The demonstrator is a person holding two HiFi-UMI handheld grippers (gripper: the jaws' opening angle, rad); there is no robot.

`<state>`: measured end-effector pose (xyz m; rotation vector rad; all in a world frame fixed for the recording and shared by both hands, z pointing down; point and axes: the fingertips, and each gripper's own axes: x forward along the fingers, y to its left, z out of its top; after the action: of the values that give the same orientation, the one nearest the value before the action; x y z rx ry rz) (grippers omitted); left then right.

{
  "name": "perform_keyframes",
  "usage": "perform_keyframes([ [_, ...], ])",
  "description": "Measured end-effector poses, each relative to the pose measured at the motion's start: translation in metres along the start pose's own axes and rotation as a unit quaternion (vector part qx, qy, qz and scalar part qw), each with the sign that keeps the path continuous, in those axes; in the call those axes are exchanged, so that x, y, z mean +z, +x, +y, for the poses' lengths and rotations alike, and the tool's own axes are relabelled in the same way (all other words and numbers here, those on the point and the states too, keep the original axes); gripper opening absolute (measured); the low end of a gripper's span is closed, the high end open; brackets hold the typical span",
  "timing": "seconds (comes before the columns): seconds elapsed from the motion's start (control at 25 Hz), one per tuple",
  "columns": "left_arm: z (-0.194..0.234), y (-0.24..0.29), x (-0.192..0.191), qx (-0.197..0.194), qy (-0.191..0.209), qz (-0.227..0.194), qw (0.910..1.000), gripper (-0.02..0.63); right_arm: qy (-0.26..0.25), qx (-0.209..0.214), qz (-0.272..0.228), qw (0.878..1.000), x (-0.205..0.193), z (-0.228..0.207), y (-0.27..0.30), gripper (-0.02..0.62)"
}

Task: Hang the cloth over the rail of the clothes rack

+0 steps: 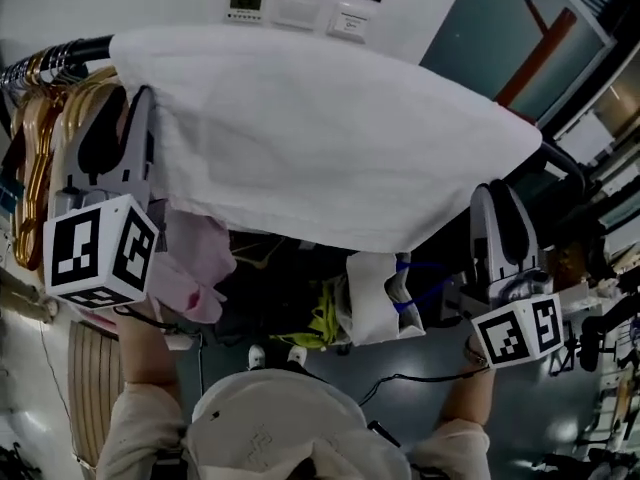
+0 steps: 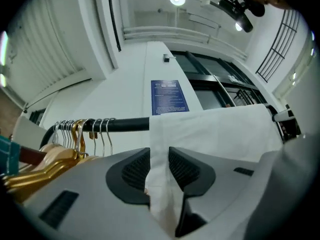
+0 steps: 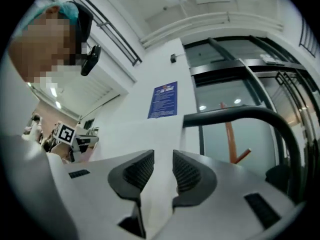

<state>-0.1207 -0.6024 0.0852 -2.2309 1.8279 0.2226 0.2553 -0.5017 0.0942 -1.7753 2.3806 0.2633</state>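
The cloth (image 1: 330,138) is draped over the rail (image 2: 125,124); the left gripper (image 2: 159,159) and right gripper (image 3: 163,166) are each clamped on its edge. The hanging sides, apparently uneven, should be levelled before release

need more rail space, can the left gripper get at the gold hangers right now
Probably not yet: the left gripper is shut on the cloth, though the gold hangers hang right beside it, unblocked.
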Motion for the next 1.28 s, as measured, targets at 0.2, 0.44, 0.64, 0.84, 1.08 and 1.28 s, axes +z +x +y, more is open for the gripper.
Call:
perform_keyframes([
  [0.2, -0.007, -0.001, -0.007, 0.014, 0.006, 0.008, 0.9999, 0.121, 0.044, -0.024, -0.018, 0.999, 0.003, -0.032, -0.009, 0.106],
  [0.44, -0.011, -0.01, -0.007, 0.021, 0.016, 0.015, 0.9995, 0.121, 0.008, -0.002, 0.008, 1.0, 0.006, -0.031, 0.016, 0.104],
  [0.64, -0.002, -0.019, -0.009, 0.037, 0.017, 0.027, 0.9988, 0.121, 0.037, -0.003, -0.011, 0.999, 0.014, -0.038, 0.008, 0.025],
  [0.84, -0.006, -0.02, -0.017, 0.031, 0.001, 0.032, 0.999, 0.121, 0.032, -0.006, -0.038, 0.999, 0.017, -0.039, 0.0, 0.025],
  [1.08, -0.018, -0.048, -0.038, 0.016, 0.012, 0.04, 0.999, 0.122, 0.015, -0.045, -0.04, 0.998, -0.029, -0.039, -0.03, 0.025],
  [1.28, -0.025, -0.08, -0.081, -0.017, -0.016, 0.046, 0.9987, 0.097, -0.055, -0.074, -0.015, 0.996, -0.094, -0.031, -0.059, 0.025],
])
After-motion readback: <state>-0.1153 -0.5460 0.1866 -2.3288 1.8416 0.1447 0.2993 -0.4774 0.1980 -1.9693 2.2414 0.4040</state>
